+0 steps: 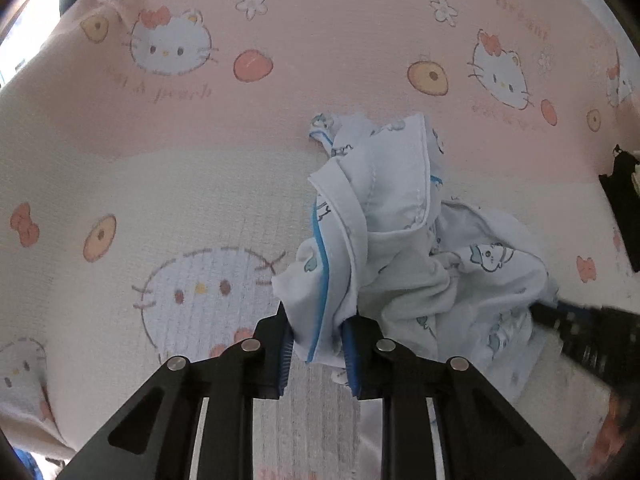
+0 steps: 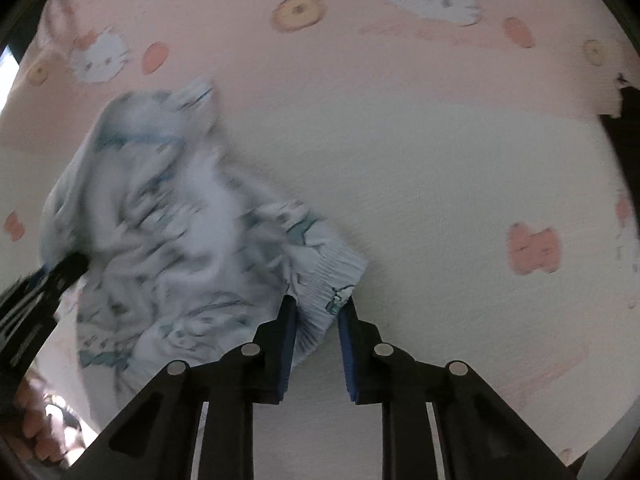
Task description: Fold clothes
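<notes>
The left hand-held gripper points steeply downward, and its two black fingers with blue ribbed pads are clamped on a fold of the garment. The pinched part is a white edge with a bright blue trim line, sitting between the pads at the near left corner of the cloth.

The right hand-held gripper also points steeply down. Its blue pads are pressed on a gathered, ribbed hem at the near right corner of the same garment, so this gripper is likewise closed on cloth. In the left wrist view, the right tool shows as a dark blurred bar at the right edge; in the right wrist view, the left tool shows as a dark shape at the left edge.

The garment is a small white piece printed with pale blue cartoon figures. It is crumpled in a loose heap, not spread flat, and it hangs and bunches between the two grippers, extending away from them toward the far side. It appears motion-blurred in the right wrist view.

Under the garment lies a bed sheet printed with cat faces, bows, flowers and round fruit; the near band is cream and the far band is pink. A dark object sits at the far right edge of the sheet.
</notes>
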{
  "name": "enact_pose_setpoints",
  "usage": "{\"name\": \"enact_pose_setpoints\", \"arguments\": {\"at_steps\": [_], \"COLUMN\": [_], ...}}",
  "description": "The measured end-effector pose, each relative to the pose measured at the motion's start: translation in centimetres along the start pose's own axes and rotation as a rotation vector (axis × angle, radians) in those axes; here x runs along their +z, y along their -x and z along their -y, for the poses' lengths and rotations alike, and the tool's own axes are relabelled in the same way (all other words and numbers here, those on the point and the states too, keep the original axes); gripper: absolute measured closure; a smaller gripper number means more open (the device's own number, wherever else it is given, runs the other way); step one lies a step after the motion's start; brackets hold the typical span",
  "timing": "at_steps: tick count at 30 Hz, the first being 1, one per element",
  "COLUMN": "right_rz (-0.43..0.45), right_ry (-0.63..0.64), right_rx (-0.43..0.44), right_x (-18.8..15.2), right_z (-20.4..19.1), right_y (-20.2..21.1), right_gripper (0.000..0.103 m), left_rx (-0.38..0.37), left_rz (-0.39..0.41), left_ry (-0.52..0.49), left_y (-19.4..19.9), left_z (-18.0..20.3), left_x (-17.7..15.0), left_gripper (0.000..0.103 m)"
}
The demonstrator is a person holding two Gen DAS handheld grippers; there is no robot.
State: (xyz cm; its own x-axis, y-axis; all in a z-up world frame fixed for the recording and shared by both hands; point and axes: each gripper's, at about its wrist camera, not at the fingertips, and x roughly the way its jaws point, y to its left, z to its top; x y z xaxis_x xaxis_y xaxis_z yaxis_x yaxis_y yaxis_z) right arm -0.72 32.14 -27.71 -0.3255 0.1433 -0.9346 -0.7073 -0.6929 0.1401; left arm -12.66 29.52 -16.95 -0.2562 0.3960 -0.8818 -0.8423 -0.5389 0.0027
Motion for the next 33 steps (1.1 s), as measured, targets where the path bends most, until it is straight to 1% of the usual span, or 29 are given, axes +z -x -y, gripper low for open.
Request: {"name": "enact_pose_setpoints", "arguments": {"at_steps": [2,4,5,7,9,10,13,15,16,17,18,19,20,21,22,23,26,28,30,32,33], "right_rz": [0.034,0.054,0.06,0.064,0.063,0.064,0.051,0.025,0.005,-0.015,-0.036,-0.055,-0.068,-0.078,-0.087,-0.094,-0.12,-0.146,-0.184,-0.208,-0.214], "right_ry": [-0.036,-0.061,-0.077,-0.104,-0.116,-0.12,-0.089,-0.071,-0.082,-0.091,-0.097,-0.105,-0.113,-0.118,-0.122,-0.125,-0.15,-0.183,-0.225,-0.242,-0.237], "right_rx": [-0.03,-0.057,-0.059,-0.042,-0.03,-0.023,-0.022,-0.022,-0.008,0.005,0.016,0.028,0.039,0.045,0.051,0.059,0.118,0.169,0.235,0.265,0.261], "right_x": [0.9,2.5,2.6,1.7,0.9,1.4,4.4,4.1,3.7,3.3,2.9,2.5,2.0,1.6,1.2,0.9,0.1,-0.4,-0.9,-1.1,-1.2], "right_z": [1.4,0.4,0.9,1.6,2.7,3.0,4.2,4.0,4.0,4.1,4.1,4.2,4.1,4.0,3.9,3.9,4.0,4.2,4.1,3.9,3.6], "right_y": [0.5,0.7,0.9,1.2,1.9,1.9,1.4,1.0,0.9,0.8,0.7,0.7,1.0,1.3,1.7,1.9,2.0,1.9,1.4,0.9,0.8], "right_gripper": [0.086,0.086,0.086,0.086,0.086,0.086,0.085,0.083,0.081,0.076,0.074,0.069,0.063,0.06,0.051,0.045,0.043,0.043,0.043,0.043,0.043], "left_rx": [-0.038,-0.068,-0.081,-0.103,-0.114,-0.125,-0.175,-0.205,-0.224,-0.254,-0.292,-0.341,-0.392,-0.415,-0.429,-0.419,-0.357,-0.317,-0.293,-0.272,-0.255], "left_rz": [-0.029,-0.049,-0.058,-0.065,-0.056,-0.051,-0.034,-0.026,-0.029,-0.043,-0.06,-0.074,-0.076,-0.069,-0.058,-0.04,0.004,-0.011,-0.036,-0.063,-0.068], "left_ry": [0.02,0.027,0.028,0.02,0.0,-0.002,0.033,0.086,0.122,0.165,0.212,0.271,0.33,0.36,0.382,0.385,0.34,0.276,0.224,0.192,0.18], "left_y": [0.1,0.4,0.5,0.7,1.0,1.2,2.1,2.5,2.6,2.6,2.6,2.6,2.8,3.1,3.4,3.9,4.9,4.7,4.1,3.4,3.2], "left_z": [-0.2,-0.2,-0.1,0.4,0.9,1.0,0.6,-0.1,-0.7,-1.3,-1.9,-2.6,-3.3,-3.6,-3.8,-3.9,-3.6,-3.0,-2.2,-1.5,-1.2], "left_x": [-0.5,-1.2,-1.4,-1.8,-2.1,-2.2,-2.0,-1.7,-1.5,-1.3,-1.2,-1.1,-1.1,-1.2,-1.2,-1.1,-0.8,-0.5,-0.3,-0.5,-0.7], "left_gripper": [0.084,0.084,0.084,0.084,0.084,0.084,0.084,0.084,0.084,0.082,0.079,0.076,0.066,0.049,0.041,0.034,0.034,0.034,0.034,0.034,0.034]}}
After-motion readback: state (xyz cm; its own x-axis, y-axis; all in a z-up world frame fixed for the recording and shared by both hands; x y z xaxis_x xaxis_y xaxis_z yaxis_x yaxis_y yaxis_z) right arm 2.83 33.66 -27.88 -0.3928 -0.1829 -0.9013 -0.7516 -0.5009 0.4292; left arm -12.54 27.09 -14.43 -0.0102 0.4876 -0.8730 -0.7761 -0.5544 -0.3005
